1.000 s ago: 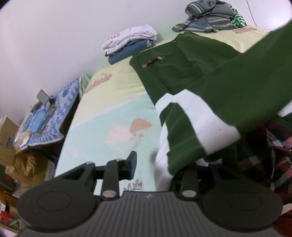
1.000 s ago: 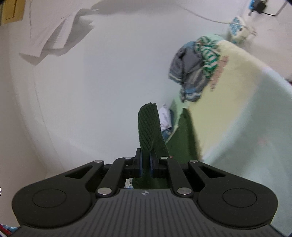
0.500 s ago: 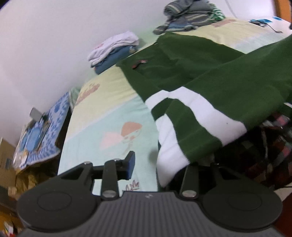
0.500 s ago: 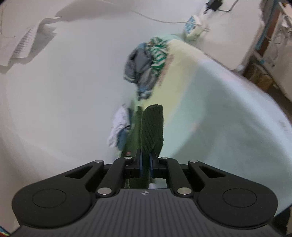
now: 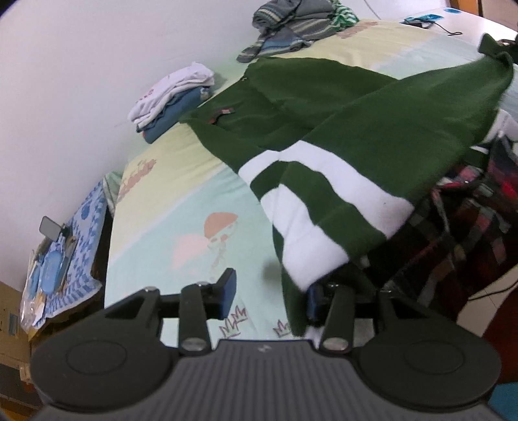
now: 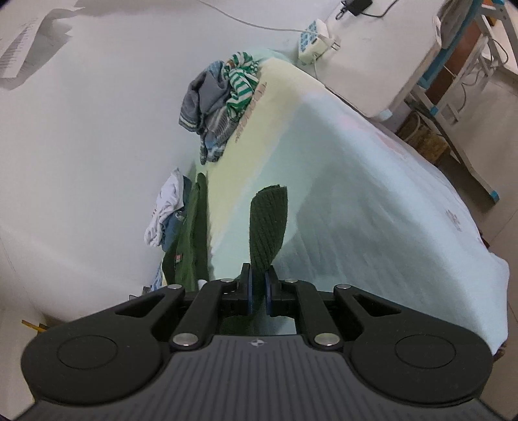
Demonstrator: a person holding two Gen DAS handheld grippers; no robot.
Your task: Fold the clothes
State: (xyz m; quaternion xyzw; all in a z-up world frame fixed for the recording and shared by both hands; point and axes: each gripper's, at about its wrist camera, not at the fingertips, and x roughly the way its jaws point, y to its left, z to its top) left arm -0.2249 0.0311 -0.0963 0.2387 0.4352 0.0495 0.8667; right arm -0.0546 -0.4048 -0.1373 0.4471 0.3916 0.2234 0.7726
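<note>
A dark green sweater with white stripes [image 5: 323, 107] lies spread on the bed, neck toward the wall. One sleeve [image 5: 421, 110] is lifted and stretched across the body toward the upper right. My right gripper [image 6: 257, 291] is shut on that sleeve's ribbed green cuff [image 6: 268, 223], which sticks up past the pads. My left gripper [image 5: 270, 294] stands open low over the sheet at the sweater's striped hem. The hem drapes over its right finger [image 5: 312, 301] and hides most of it.
A heap of unfolded grey and striped clothes [image 5: 301, 19] sits at the bed's far end. A folded white and blue stack [image 5: 174, 97] lies by the wall. Red plaid cloth [image 5: 469, 220] hangs at the right bed edge. A cluttered blue cloth [image 5: 74, 246] is at the left.
My right gripper has swung from facing the wall to facing down over the bed, carrying the cuff. The sleeve now stretches further across the sweater. My left gripper stays open at the hem.
</note>
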